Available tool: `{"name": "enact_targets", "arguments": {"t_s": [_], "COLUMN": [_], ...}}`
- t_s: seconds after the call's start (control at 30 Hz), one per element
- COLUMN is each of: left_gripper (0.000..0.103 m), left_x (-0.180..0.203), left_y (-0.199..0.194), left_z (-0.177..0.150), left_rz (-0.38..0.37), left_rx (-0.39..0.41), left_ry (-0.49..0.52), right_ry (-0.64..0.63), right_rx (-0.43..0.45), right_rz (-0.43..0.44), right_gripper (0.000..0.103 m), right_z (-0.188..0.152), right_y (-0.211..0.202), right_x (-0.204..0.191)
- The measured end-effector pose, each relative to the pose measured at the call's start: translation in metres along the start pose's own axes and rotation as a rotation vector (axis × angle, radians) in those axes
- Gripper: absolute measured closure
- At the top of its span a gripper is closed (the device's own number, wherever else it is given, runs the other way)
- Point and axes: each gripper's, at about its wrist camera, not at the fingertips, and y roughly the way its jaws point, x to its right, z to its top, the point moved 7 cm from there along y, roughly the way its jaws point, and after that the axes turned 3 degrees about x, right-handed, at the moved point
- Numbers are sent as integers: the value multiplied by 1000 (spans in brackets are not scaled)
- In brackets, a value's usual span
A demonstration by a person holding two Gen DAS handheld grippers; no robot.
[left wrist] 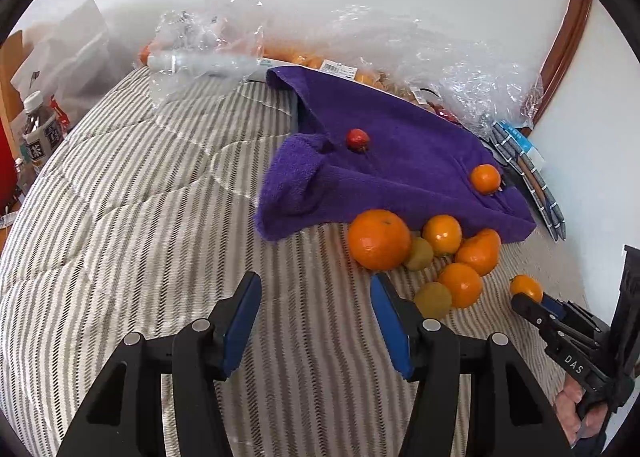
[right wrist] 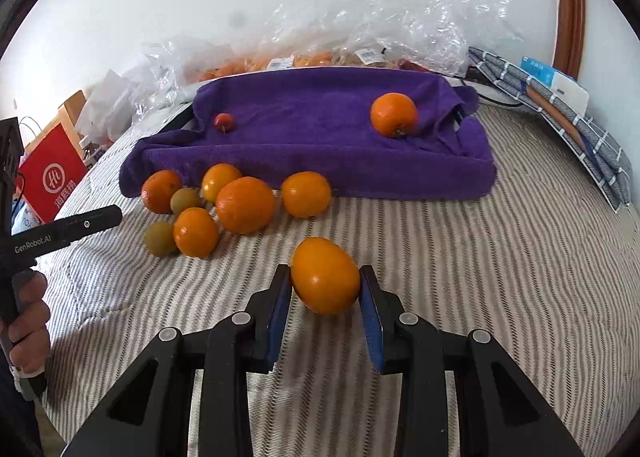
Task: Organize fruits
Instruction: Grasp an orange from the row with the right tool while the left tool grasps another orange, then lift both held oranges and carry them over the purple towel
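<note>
The right gripper [right wrist: 325, 289] holds a small orange fruit [right wrist: 325, 276] low in the centre of the right wrist view, its blue pads pressed against the fruit's two sides just above the striped bedding [right wrist: 460, 257]. In the left wrist view the same fruit [left wrist: 526, 287] shows at the lower right, at the tip of that gripper [left wrist: 528, 297].

The left gripper [left wrist: 316, 289] hangs with its jaws partly apart and nothing between them, low in the centre of its own view, over bare striped cover.

Up and left of the held fruit in the right wrist view lies a cluster on the bedding: a large orange [right wrist: 245, 205] in the middle, with smaller oranges [right wrist: 306, 194] around it and two dull green fruits [right wrist: 161, 239] among them. They sit just in front of a purple towel [right wrist: 312, 145] spread across the middle of the frame. On the towel rest one orange [right wrist: 394, 114] at the right and a small red fruit [right wrist: 223, 121] at the left, well apart.

Behind the towel, along the white wall, lie crumpled clear plastic bags [right wrist: 380, 17] with more orange fruit inside. A folded checked cloth [right wrist: 580, 129] lies at the right edge, and a red paper bag [right wrist: 52, 173] stands at the left. A person's hand [right wrist: 28, 321] grips the left gripper's handle at the lower left.
</note>
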Motion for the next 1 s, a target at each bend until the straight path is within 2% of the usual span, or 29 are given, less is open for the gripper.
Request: {"name": "enact_targets", "arguments": {"t_s": [0.17,0.3,0.4,0.47,0.57,0.67,0.8,1.0], "left_gripper": [49,49,52,63,64,64,64,63], "left_x": [26,33,32,34,29,17,7,4], "left_y": [11,23,30,35,32,15,13,15], "left_z": [11,14,16,14,16,18,9,5], "left_rz": [-20,-1,-16,-35,-30,8,27,41], "left_rx": [1,-3,-13,-34,-31,10,-43,-13], "left_ry": [10,14,-21,-22,-36,-49,-29,-7], "right_ry": [40,66,55,40,27,34,38,13], "right_rx": [-6,-17,-15,-14,-22,0,-33,-29], "right_rz": [-20,29,30,35,33,43,46,51], "right_gripper": [69,69,69,69,69,69,69,69], "right_z": [-1,-2,-2,-1,-2,-1,-1,5], "right_y": [-3,-2,0,0,2,-3,4,10], "right_x": [26,30,28,25,24,24,25,14]}}
